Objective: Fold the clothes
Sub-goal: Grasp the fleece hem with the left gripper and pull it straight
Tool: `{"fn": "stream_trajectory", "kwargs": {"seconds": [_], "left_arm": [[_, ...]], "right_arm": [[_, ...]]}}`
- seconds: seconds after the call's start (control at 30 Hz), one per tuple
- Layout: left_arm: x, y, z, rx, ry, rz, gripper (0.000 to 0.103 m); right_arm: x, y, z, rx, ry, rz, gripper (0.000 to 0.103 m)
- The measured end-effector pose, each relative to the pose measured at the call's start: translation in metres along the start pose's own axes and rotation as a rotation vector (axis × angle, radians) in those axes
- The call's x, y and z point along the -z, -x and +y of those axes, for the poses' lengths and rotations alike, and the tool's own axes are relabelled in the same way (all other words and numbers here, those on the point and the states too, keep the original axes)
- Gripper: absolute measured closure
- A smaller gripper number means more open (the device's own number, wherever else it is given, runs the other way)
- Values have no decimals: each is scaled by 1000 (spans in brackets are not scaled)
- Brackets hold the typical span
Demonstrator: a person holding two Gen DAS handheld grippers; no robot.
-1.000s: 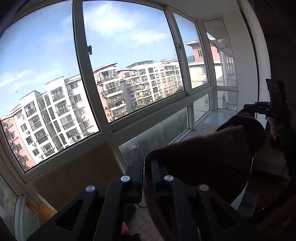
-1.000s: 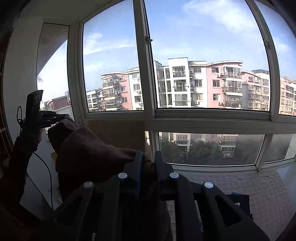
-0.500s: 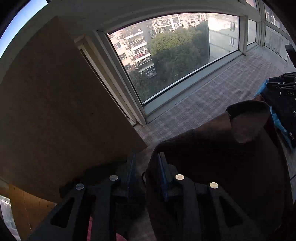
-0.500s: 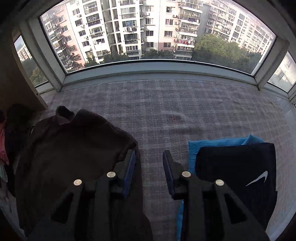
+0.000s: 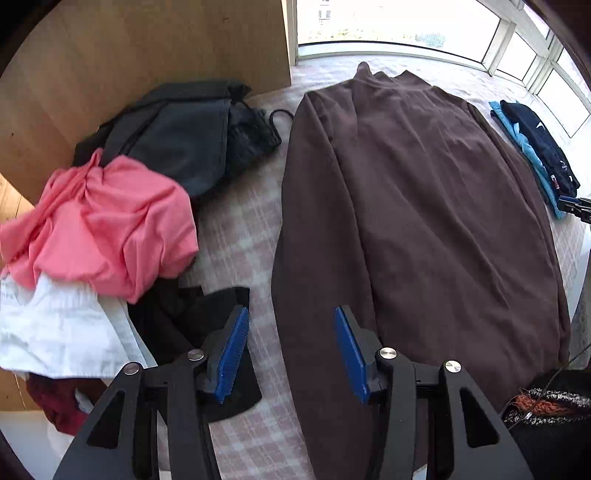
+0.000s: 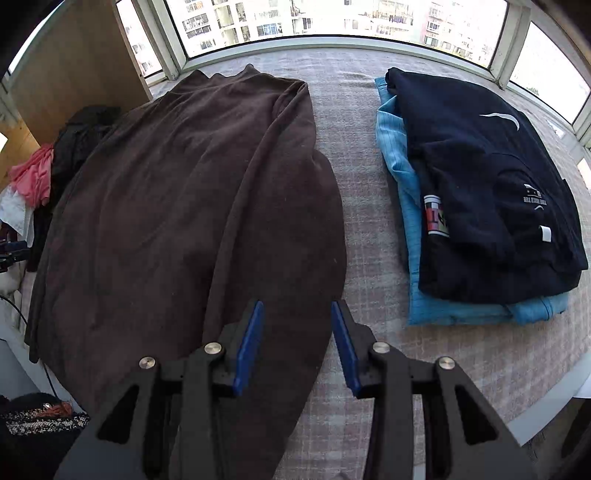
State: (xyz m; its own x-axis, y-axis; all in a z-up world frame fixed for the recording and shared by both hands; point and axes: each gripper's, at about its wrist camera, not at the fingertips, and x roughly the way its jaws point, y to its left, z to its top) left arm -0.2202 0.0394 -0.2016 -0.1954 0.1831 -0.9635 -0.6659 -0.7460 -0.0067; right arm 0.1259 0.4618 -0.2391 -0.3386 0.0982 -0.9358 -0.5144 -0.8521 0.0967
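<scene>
I have the brown garment [image 6: 184,206] laid flat on the tabletop [image 6: 354,206], unfolded. Both claws, left claw [image 5: 291,354] and right claw [image 6: 297,345], have just been opening and hold nothing. Right, a folded stack [image 6: 480,206], perhaps two pieces; left, an unfolded heap [image 5: 99,221] waits.

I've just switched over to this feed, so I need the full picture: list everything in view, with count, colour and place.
brown garment: 1, dark brown, spread flat mid-surface, collar toward the windows
folded stack: 2 pieces, navy on light blue, to its right
unfolded pile: several pieces, pink, white, black, grey, maroon, to its left beside the wooden panel
wooden panel: 1, light brown, upright, far left
checked cover: 1, pale pink-grey, beneath everything
windows: white frames, far edge
knit sleeve: 1, black with orange, near edge
left tool: jaws have just been opening, nothing gripped, over the garment's left hem
right tool: likewise, over the right hem
</scene>
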Motion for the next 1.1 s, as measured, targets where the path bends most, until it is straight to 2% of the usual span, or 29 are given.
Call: {"fn": "stream_trajectory", "kwargs": {"seconds": [0.13,0.3,0.4,0.43,0.47,0.5,0.63,0.83,1.0,1.1], "left_arm": [[59,-23,-15,81,66,72,57],[82,-38,-41,56,24,90,56],[82,-43,-40,62,34,88,74],[82,-41,-37,80,48,81,88],[82,-38,-34,99,68,76,96],[82,-34,-30,113,84,67,99],[82,-11,-18,119,110,23,99],[67,34,12,90,128,-89,99],[54,62,42,1,133,-159,99],[49,63,71,-63,169,-153,99]], "right_arm": [[27,-6,19,-10,6,40,65],[43,-21,34,47,34,92,64],[49,-22,33,34,0,105,64],[50,-20,33,27,-11,104,64],[51,-18,33,23,-18,97,64],[52,-17,33,20,-19,94,64],[52,-22,35,35,-14,105,64],[42,-33,40,-12,-44,148,64],[28,-30,43,-3,-45,140,64],[22,-18,39,-15,-88,116,64]]}}
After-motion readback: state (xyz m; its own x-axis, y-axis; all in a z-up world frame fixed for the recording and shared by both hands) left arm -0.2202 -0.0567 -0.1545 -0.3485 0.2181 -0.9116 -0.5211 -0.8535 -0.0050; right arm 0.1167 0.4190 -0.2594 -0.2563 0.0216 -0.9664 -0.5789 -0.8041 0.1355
